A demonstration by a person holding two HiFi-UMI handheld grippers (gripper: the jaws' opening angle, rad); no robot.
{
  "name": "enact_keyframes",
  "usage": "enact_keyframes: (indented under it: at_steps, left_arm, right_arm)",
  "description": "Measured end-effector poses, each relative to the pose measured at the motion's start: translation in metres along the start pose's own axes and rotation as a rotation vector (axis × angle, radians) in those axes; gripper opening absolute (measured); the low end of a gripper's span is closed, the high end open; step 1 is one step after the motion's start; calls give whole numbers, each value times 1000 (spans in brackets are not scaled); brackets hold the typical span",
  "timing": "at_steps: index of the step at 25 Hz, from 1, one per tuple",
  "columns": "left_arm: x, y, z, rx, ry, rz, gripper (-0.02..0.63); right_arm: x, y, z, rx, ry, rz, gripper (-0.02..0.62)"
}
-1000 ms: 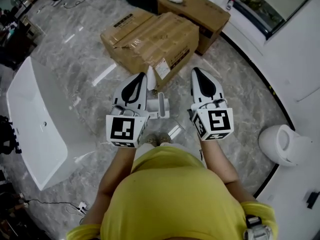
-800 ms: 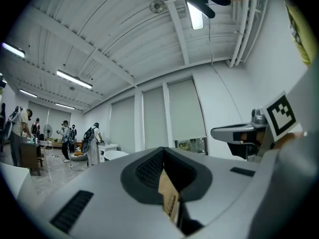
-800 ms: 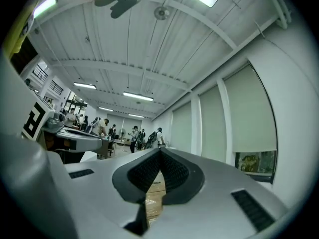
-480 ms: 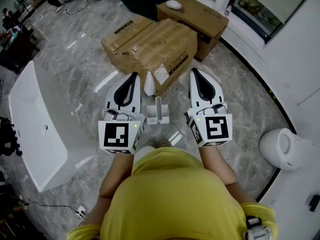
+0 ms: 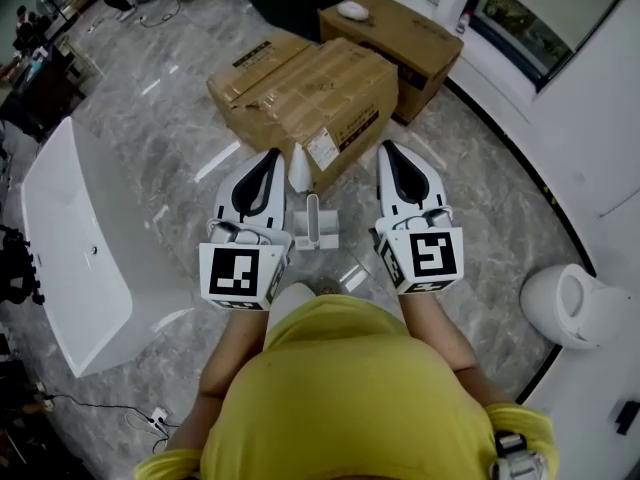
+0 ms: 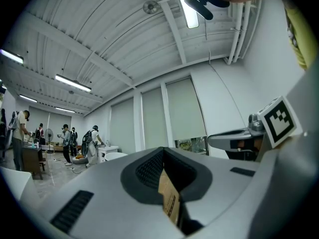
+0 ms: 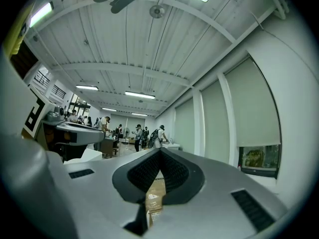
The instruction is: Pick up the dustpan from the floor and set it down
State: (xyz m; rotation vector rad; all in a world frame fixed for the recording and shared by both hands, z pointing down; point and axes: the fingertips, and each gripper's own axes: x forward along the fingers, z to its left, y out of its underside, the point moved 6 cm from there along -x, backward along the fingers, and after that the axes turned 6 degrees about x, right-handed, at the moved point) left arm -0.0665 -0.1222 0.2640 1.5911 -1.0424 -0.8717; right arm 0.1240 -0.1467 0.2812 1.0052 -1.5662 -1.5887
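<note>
White dustpan, down on the grey marble floor just ahead of the person's feet. Runs lengthwise straight away from the person, toward the boxes: slim handle at the far end, wider base at the near end. Upright or lying flat, hard to tell from above.

Just beyond it, a small white tapered thing resting against the big cardboard box. Behind that, a second box with a rounded white item on top. Off to the left, a long white bathtub. Off to the right, by the wall, a white toilet bowl. Closest things to the far end of the handle: the tapered piece and the big box.

Flanked in the head view by the left gripper and the right gripper, both held level and pointing at the boxes. Lies in the gap between them, lower down, touching neither. Both closed tight with jaws together and holding nothing, with only a sliver of cardboard showing past the pads in each gripper view.
</note>
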Motion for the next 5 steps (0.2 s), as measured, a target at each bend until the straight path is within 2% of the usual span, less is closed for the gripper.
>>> enact_keyframes:
  at_steps: [5]
  left_arm:
    - [6, -3, -4, -1, 12, 7, 3]
  right_arm:
    - [4, -1, -4, -2, -11, 12, 11]
